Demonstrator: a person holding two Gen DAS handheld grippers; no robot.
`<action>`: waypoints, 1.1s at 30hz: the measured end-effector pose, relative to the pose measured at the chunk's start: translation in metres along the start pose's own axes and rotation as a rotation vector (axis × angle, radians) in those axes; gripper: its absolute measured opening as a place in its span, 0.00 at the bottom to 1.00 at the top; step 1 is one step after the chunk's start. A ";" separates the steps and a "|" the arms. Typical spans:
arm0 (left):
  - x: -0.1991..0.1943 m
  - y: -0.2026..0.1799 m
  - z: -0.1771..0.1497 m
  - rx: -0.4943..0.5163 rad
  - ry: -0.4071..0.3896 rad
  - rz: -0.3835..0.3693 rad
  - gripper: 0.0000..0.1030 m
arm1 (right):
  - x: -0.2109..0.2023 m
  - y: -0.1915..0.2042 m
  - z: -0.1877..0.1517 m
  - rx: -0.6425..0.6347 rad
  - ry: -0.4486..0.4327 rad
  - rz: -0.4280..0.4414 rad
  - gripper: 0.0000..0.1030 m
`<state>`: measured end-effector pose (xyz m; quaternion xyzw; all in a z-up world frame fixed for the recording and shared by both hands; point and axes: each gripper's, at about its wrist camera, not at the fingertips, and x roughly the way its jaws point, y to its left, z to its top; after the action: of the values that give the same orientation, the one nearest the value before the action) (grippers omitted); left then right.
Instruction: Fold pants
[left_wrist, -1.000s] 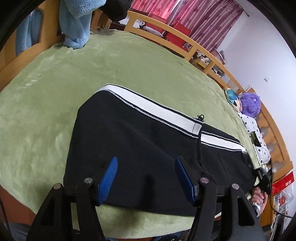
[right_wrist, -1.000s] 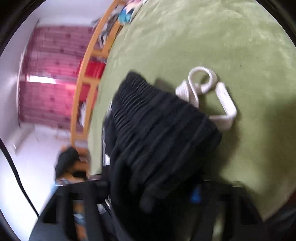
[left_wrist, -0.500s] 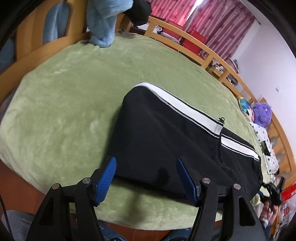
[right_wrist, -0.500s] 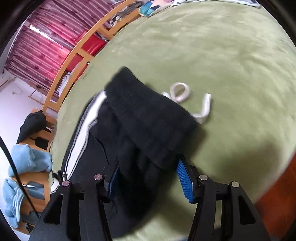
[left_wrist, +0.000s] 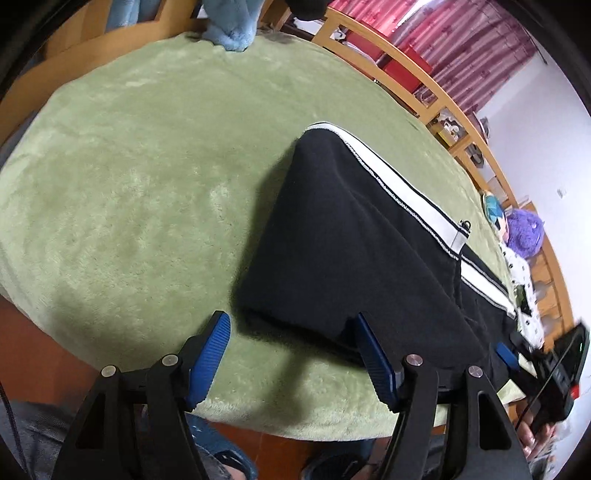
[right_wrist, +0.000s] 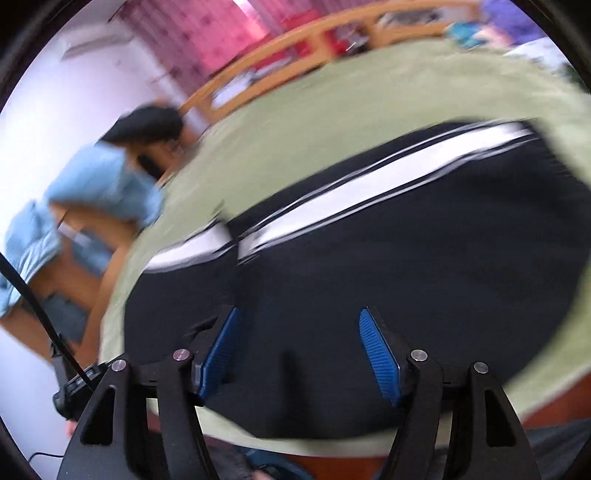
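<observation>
Black pants with a white side stripe lie flat on the green blanket. My left gripper is open and empty, just off the pants' near left corner at the blanket's front edge. In the blurred right wrist view the pants fill the middle, stripe running across. My right gripper is open and empty, hovering over the black cloth. The other gripper shows at the left wrist view's right edge.
A wooden bed rail runs along the far side, red curtains behind it. A light blue garment hangs at the far left corner. A purple plush toy and a spotted cloth lie at the far right.
My right gripper has let go of the bunched waistband and swung left over the flattened pants. My left gripper has drawn back off the pants toward the front edge.
</observation>
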<state>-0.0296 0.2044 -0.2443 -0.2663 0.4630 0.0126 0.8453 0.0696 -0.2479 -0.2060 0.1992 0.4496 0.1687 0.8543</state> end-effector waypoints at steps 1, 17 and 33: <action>0.000 -0.005 0.002 0.018 -0.005 0.017 0.66 | 0.017 0.015 -0.006 -0.004 0.035 0.050 0.64; 0.000 -0.019 0.032 0.076 -0.038 -0.028 0.66 | 0.064 0.064 -0.067 -0.123 0.167 0.016 0.30; 0.017 -0.025 0.057 0.146 0.040 0.130 0.71 | 0.131 0.058 0.046 -0.145 0.183 -0.031 0.68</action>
<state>0.0312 0.2057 -0.2218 -0.1737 0.4957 0.0284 0.8505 0.1725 -0.1451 -0.2458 0.1136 0.5154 0.2051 0.8242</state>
